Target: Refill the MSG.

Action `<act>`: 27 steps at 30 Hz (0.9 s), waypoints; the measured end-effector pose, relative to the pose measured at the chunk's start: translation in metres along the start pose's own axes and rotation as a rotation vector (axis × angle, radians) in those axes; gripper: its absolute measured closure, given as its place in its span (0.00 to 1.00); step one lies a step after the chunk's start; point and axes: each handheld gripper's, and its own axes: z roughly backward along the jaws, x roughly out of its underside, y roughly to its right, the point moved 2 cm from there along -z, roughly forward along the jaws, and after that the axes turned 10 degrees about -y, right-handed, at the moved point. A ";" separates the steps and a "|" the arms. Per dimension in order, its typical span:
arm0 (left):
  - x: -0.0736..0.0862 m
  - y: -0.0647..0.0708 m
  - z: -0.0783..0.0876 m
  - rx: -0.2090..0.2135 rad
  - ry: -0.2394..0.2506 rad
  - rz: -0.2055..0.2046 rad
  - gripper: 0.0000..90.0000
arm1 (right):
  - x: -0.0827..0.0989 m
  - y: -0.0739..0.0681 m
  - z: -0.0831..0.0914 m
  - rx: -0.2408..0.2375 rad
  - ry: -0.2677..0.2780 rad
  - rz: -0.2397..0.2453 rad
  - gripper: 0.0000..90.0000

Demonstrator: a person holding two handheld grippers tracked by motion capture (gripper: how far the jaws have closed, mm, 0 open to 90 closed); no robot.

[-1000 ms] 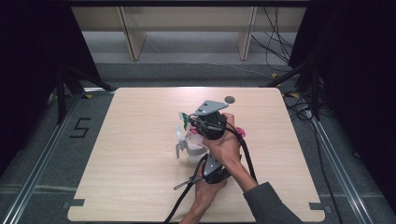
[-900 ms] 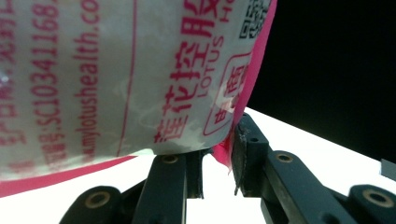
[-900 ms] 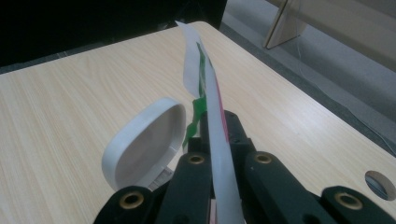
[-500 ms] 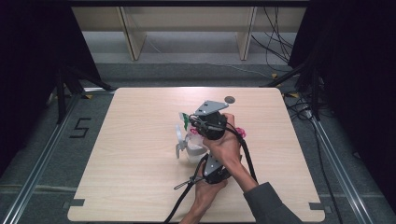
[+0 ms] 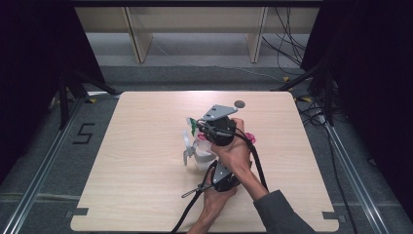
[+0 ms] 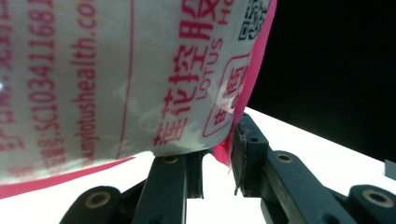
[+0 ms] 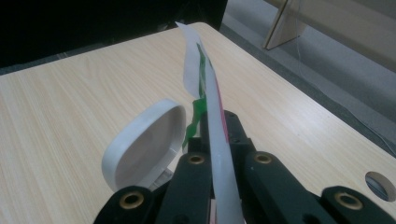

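Observation:
A white plastic packet [image 5: 200, 150] printed in pink [image 6: 116, 70] is held up over the middle of the table between both grippers. My right gripper [image 7: 217, 122], the farther one with the grey plate [image 5: 200, 127], is shut on the packet's thin top edge [image 7: 211, 93], which carries a green strip. My left gripper [image 6: 219, 158], nearer the person [image 5: 219, 173], is shut on the packet's pink seam. A white oval lid [image 7: 144, 147] hangs open at the packet's left [image 5: 187, 145].
The light wooden table [image 5: 146, 195] has a round hole [image 5: 239, 104] near its far edge, right of the grippers [image 7: 379, 185]. Black cables [image 5: 195, 209] trail toward the person. Shelf legs [image 5: 139, 44] stand beyond the table.

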 end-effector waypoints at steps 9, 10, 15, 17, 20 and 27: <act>0.000 0.000 0.001 0.003 -0.007 0.005 0.84 | -0.001 -0.002 -0.002 0.003 0.003 0.028 1.00; 0.000 0.000 0.001 0.002 -0.009 0.003 0.84 | -0.001 -0.003 -0.002 -0.001 -0.010 0.034 1.00; 0.000 0.000 0.001 0.000 0.002 0.001 0.84 | -0.001 -0.001 -0.001 -0.001 0.007 0.016 1.00; 0.000 0.000 0.001 0.001 -0.011 -0.007 0.84 | -0.001 -0.002 0.000 -0.004 -0.002 0.015 1.00; 0.000 0.000 0.001 -0.003 -0.004 -0.007 0.84 | -0.001 -0.002 0.000 0.002 0.016 0.003 1.00; 0.001 -0.007 0.007 -0.038 -0.105 -0.099 0.84 | -0.001 -0.001 0.003 -0.014 0.012 -0.003 1.00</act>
